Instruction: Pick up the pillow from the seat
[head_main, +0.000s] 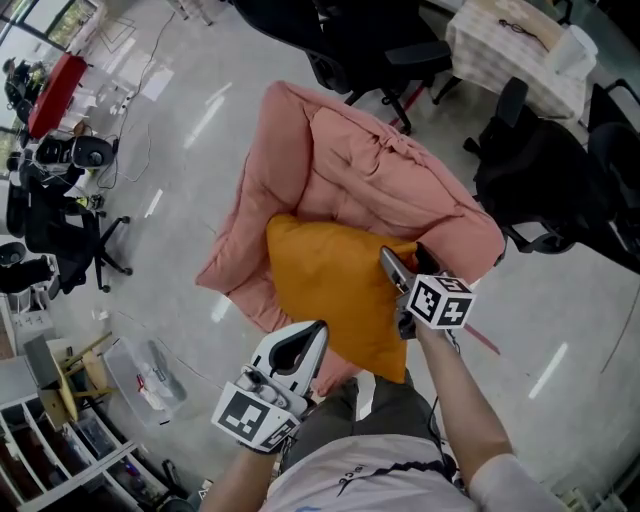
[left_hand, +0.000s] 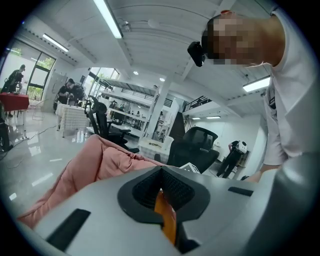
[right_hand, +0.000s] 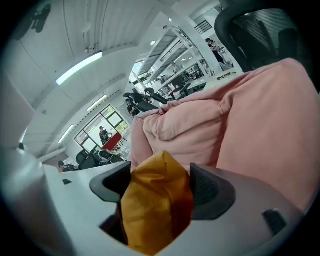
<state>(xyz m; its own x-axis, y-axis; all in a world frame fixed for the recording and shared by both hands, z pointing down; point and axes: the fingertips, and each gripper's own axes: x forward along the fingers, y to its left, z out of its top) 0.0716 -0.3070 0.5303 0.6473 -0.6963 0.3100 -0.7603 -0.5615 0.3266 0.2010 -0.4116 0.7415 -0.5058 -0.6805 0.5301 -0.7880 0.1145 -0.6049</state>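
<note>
An orange pillow (head_main: 330, 290) lies on a pink beanbag seat (head_main: 370, 180). My left gripper (head_main: 312, 335) is at the pillow's near lower corner, shut on a thin fold of its orange fabric (left_hand: 167, 220); in the left gripper view the left gripper (left_hand: 161, 187) shows only a narrow slit between its jaws. My right gripper (head_main: 405, 262) is at the pillow's right edge. In the right gripper view the right gripper (right_hand: 157, 185) has its jaws wide apart, and a bunched lump of the pillow (right_hand: 155, 205) bulges between them. The pink seat (right_hand: 250, 120) rises just behind it.
Black office chairs (head_main: 540, 170) stand right of the seat, and another (head_main: 370, 50) stands behind it. A cloth-covered table (head_main: 510, 45) is at the far right. At the left are a chair (head_main: 60, 230), shelves and a clear plastic bin (head_main: 140, 375) on the shiny floor.
</note>
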